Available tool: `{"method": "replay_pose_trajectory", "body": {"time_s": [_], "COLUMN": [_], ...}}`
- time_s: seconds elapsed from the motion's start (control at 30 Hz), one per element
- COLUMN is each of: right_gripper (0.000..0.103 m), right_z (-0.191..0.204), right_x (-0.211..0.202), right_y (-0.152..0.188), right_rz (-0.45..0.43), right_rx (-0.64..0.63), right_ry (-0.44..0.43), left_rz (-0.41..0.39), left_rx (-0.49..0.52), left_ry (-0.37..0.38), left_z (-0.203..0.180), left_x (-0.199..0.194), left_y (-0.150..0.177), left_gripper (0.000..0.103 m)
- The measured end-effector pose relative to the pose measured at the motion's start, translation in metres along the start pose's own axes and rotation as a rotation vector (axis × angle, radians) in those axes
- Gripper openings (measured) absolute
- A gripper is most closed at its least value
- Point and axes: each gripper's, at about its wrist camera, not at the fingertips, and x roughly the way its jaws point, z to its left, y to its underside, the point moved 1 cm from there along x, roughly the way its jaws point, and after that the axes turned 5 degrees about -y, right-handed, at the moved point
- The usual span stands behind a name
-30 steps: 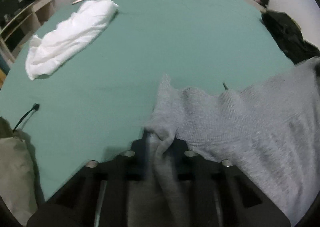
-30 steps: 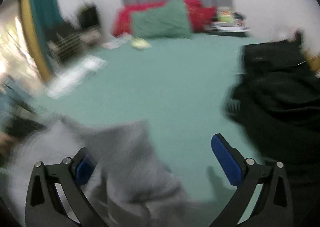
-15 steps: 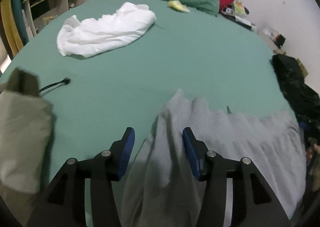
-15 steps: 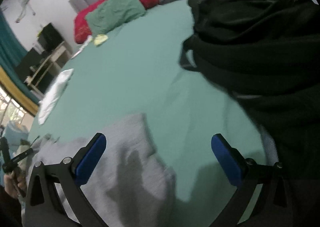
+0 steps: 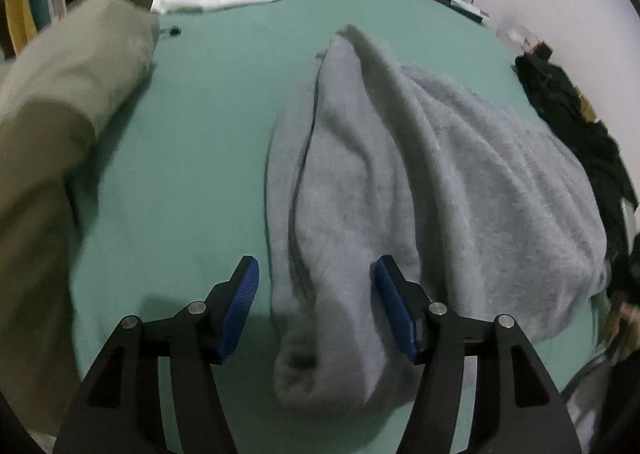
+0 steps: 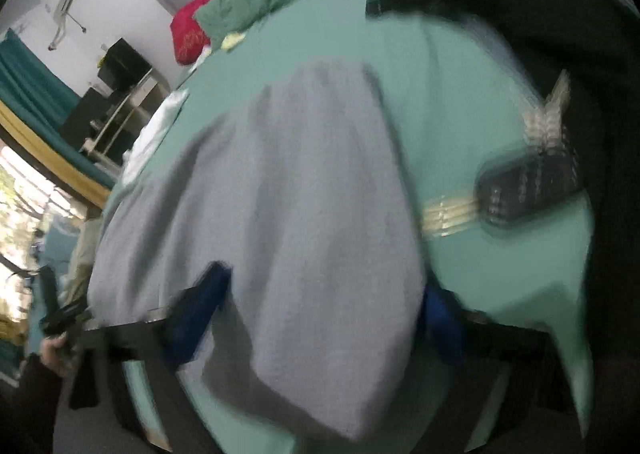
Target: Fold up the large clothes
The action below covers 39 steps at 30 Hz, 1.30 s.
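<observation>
A beige garment is seen at the left of the green bed. The grey sweater is spread in the middle, its sleeve lying between the wide-spread fingers of the left gripper. The right gripper is blurred; its blue pads flank the sweater's edge, apparently wide.

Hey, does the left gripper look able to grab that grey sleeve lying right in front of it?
Probably yes. The left gripper has its jaws open, one on each side of the grey sleeve, which lies flat on the green bed sheet with nothing covering it.
</observation>
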Motion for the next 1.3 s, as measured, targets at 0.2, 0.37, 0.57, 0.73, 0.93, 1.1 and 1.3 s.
{"method": "replay_pose_trajectory", "body": {"time_s": [0.2, 0.37, 0.57, 0.73, 0.93, 1.1, 1.3], "right_gripper": [0.024, 0.02, 0.02, 0.022, 0.045, 0.078, 0.08], "right_z": [-0.007, 0.007, 0.009, -0.007, 0.0, 0.007, -0.006], "right_x": [0.0, -0.031, -0.062, -0.054, -0.049, -0.065, -0.063], "right_y": [0.013, 0.019, 0.046, 0.059, 0.055, 0.044, 0.037], "right_rz": [-0.048, -0.125, -0.147, -0.076, -0.078, -0.199, -0.198], "right_rx": [0.097, 0.061, 0.087, 0.139, 0.069, 0.018, 0.072], "right_ry": [-0.125, -0.124, -0.123, -0.065, 0.064, 0.113, 0.072], "left_rz": [-0.047, -0.124, -0.085, 0.019, -0.054, -0.271, -0.234], "left_rx": [0.004, -0.06, -0.155, -0.1, -0.106, -0.064, 0.0], "left_ry": [0.032, 0.046, 0.094, -0.004, -0.081, -0.155, 0.035], "left_z": [-0.003, 0.0, 0.004, -0.002, -0.011, -0.033, -0.098], "left_x": [-0.015, -0.062, -0.091, -0.062, -0.075, -0.124, -0.112], "left_y": [0.006, 0.014, 0.04, 0.074, 0.061, 0.046, 0.031], "left_gripper": [0.018, 0.014, 0.014, 0.017, 0.027, 0.05, 0.053]}}
